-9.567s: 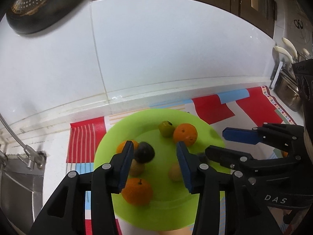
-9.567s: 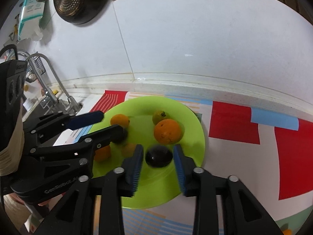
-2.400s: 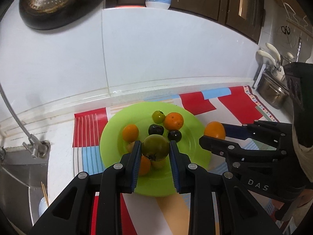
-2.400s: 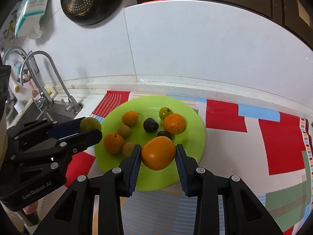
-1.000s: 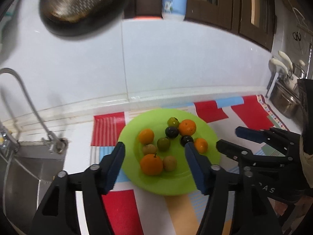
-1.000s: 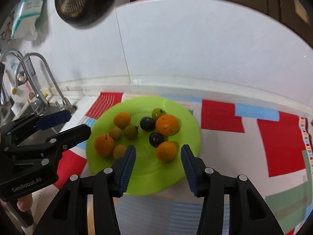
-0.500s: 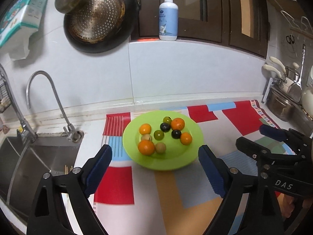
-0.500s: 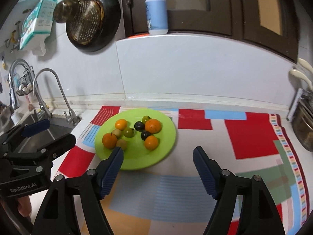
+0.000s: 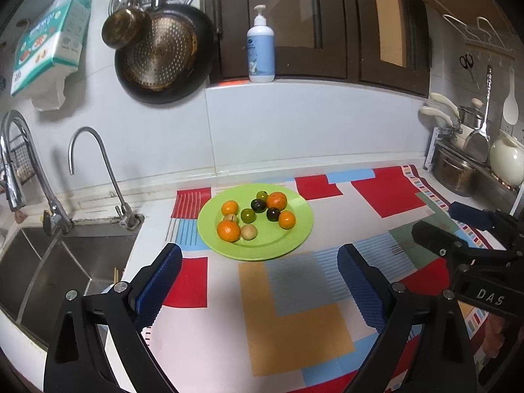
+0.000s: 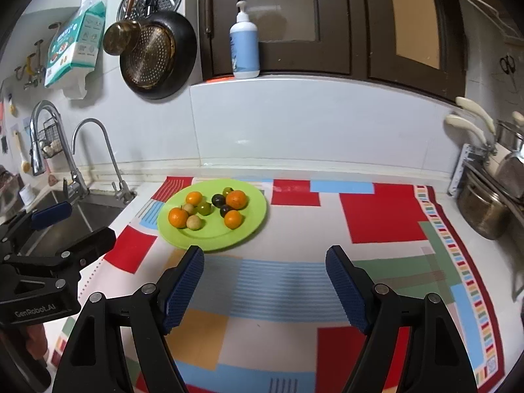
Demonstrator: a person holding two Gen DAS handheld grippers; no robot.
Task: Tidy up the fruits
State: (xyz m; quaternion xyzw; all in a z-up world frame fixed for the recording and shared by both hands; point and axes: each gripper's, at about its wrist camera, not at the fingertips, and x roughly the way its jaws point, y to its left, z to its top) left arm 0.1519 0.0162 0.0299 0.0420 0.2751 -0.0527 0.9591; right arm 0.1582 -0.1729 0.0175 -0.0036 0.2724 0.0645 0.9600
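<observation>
A green plate (image 9: 294, 237) sits on the patterned mat and holds several fruits: oranges (image 9: 228, 230), dark plums (image 9: 258, 205), green fruits (image 9: 248, 215) and a tan one (image 9: 248, 231). The plate also shows in the right wrist view (image 10: 255, 219). My left gripper (image 9: 258, 281) is wide open and empty, well back from the plate. My right gripper (image 10: 263, 276) is wide open and empty, also back from the plate. The right gripper shows at the right of the left wrist view (image 9: 452, 229), and the left gripper at the left of the right wrist view (image 10: 62, 229).
A sink (image 9: 49, 262) with taps (image 9: 98, 170) lies left of the mat. Pots and utensils (image 9: 465, 170) stand at the right. A pan (image 9: 163, 55) hangs on the wall and a soap bottle (image 9: 260, 55) stands on the ledge.
Both grippers let go of their fruit onto the plate, opened wide and pulled back and up from it. The green fruit and the orange now lie on the plate.
</observation>
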